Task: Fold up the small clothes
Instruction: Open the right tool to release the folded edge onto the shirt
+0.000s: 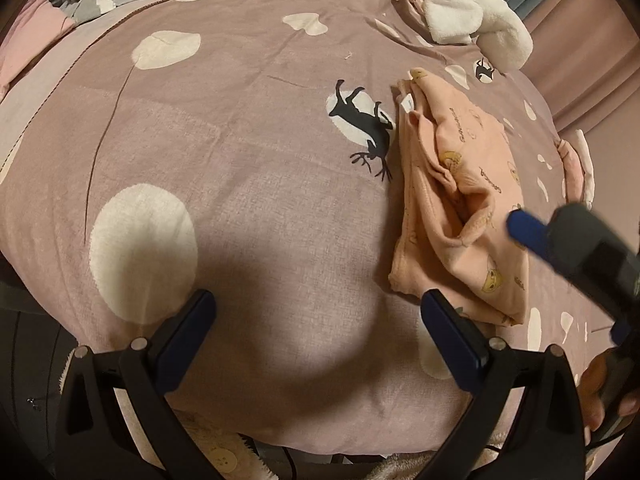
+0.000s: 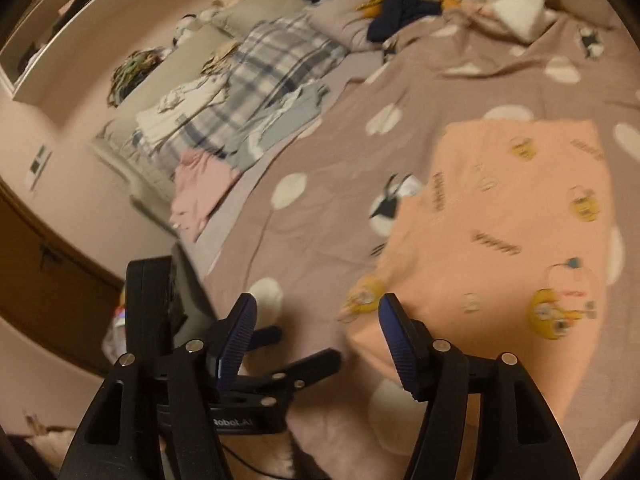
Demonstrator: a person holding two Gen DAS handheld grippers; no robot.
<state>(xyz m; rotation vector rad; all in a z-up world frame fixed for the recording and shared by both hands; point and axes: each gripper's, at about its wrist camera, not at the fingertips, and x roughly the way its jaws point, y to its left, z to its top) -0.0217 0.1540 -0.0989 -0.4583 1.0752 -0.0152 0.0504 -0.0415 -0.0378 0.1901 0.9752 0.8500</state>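
A folded peach garment (image 1: 460,208) with yellow cartoon prints lies on a mauve bedspread (image 1: 240,160) dotted with white spots and a black deer print (image 1: 362,128). The left gripper (image 1: 318,312) hovers over bare bedspread just left of the garment, its fingers spread wide with nothing between them. The right gripper (image 2: 318,312) hangs at the garment's near edge, fingers apart and holding nothing; the left view shows one blue fingertip over the cloth. A pile of other clothes (image 2: 240,92) sits well apart along the bed's far side, and a white fleece (image 1: 472,12) lies beyond the garment.
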